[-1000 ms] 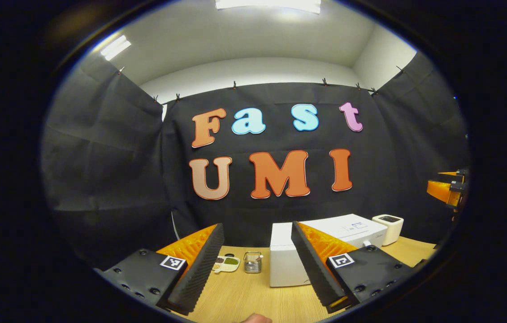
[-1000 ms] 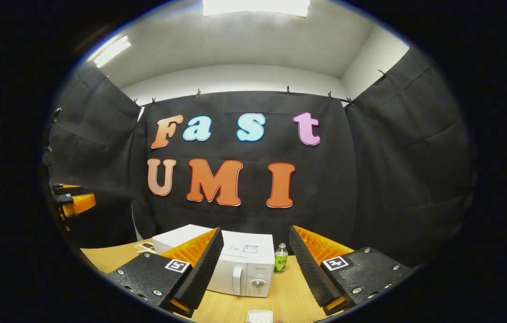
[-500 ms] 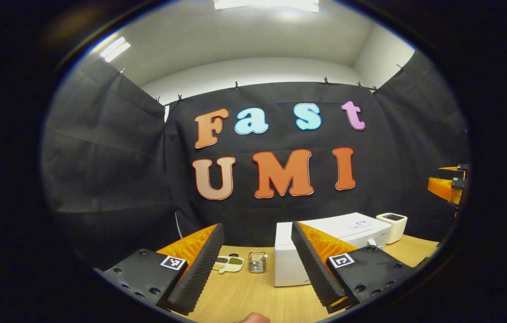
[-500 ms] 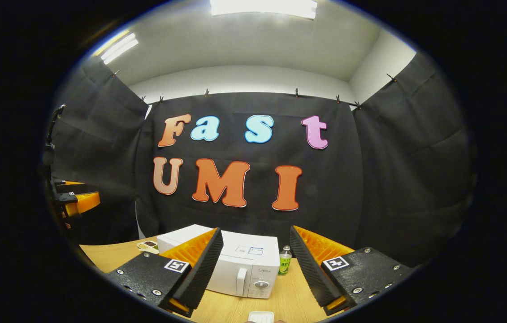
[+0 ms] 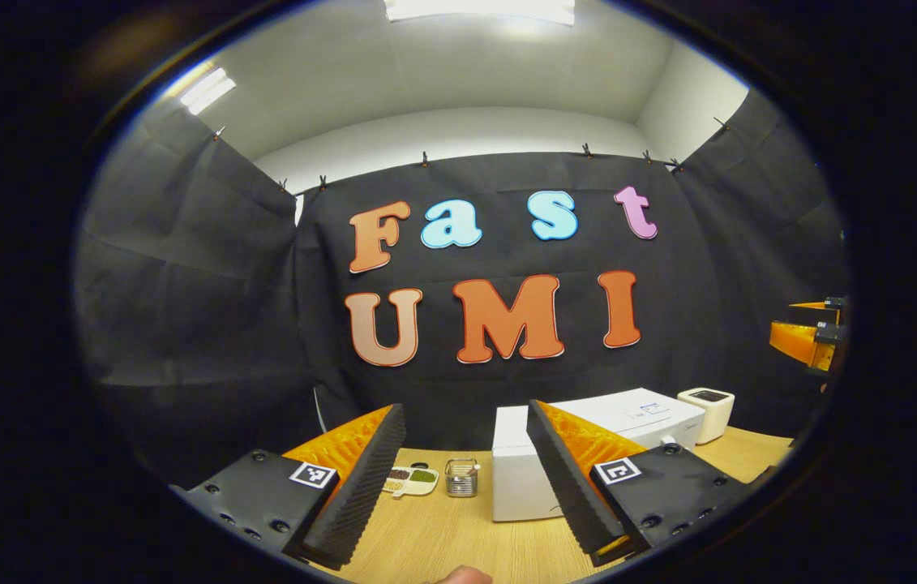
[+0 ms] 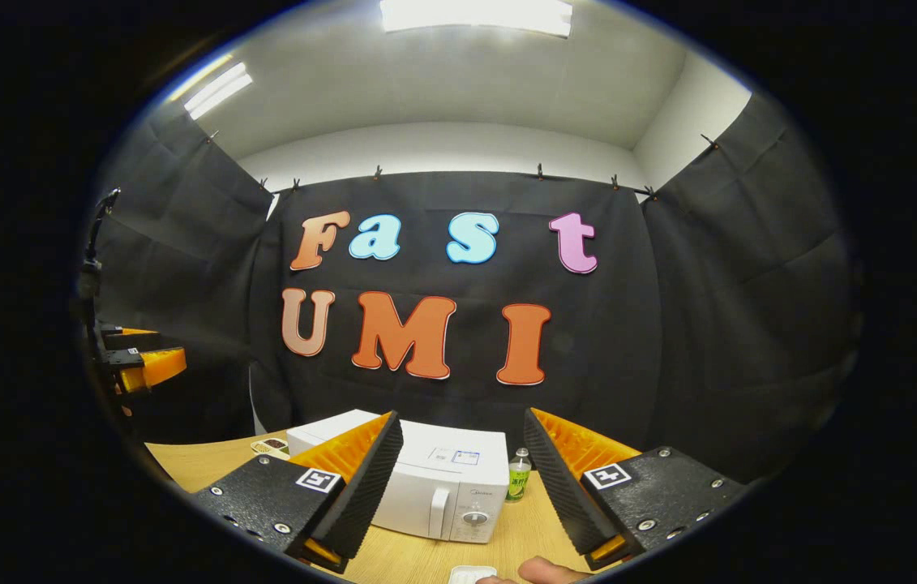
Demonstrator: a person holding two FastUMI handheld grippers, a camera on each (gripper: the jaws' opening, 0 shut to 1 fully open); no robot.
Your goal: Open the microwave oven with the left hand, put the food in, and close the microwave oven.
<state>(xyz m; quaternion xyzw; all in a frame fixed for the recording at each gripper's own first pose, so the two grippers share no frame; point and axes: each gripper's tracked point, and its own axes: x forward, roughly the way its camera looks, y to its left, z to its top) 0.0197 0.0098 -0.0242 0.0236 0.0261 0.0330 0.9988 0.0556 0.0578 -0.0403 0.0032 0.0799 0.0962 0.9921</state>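
**Microwave shut, both grippers held wide**

White boxy microwave (image 6: 446, 491) standing far on the wooden surface (image 6: 417, 560), door closed, upright handle and round dial at its right front. Green bottle (image 6: 518, 485) just beside it on the right. Left gripper (image 5: 458, 487) and right gripper (image 6: 458, 487) raised above the surface, jaws spread apart, holding nothing. White dish (image 6: 472, 574) at the near edge, cut off; contents impossible to make out. Microwave's left part hidden behind a finger.
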